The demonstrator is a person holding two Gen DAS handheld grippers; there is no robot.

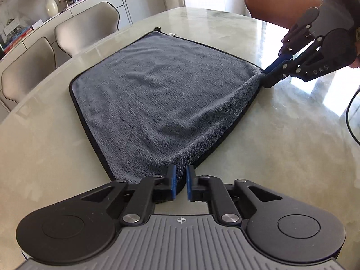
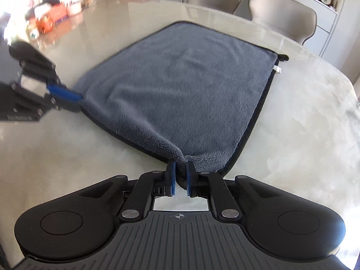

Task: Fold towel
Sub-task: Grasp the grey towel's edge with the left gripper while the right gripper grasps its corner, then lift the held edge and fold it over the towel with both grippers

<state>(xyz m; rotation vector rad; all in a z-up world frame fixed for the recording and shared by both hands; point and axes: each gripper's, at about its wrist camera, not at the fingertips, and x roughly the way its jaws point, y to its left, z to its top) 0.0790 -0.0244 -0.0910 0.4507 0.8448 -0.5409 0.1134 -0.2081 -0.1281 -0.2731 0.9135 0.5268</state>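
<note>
Both tongs [image 1: 180, 183] [image 2: 180, 178] tight on towel [image 1: 157, 94] corners.

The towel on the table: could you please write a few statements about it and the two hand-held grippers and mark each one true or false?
1. The left hand-held gripper is shut on a corner of the grey towel. True.
2. The right hand-held gripper hangs open above the towel, clear of it. False: it is shut on another towel corner.
3. The towel is already folded in half. False: it lies spread in a single layer on the table, with only the gripped corners raised.
4. The towel has a dark border along its edges. True.
5. A cup stands on the towel. False: nothing rests on it.
</note>
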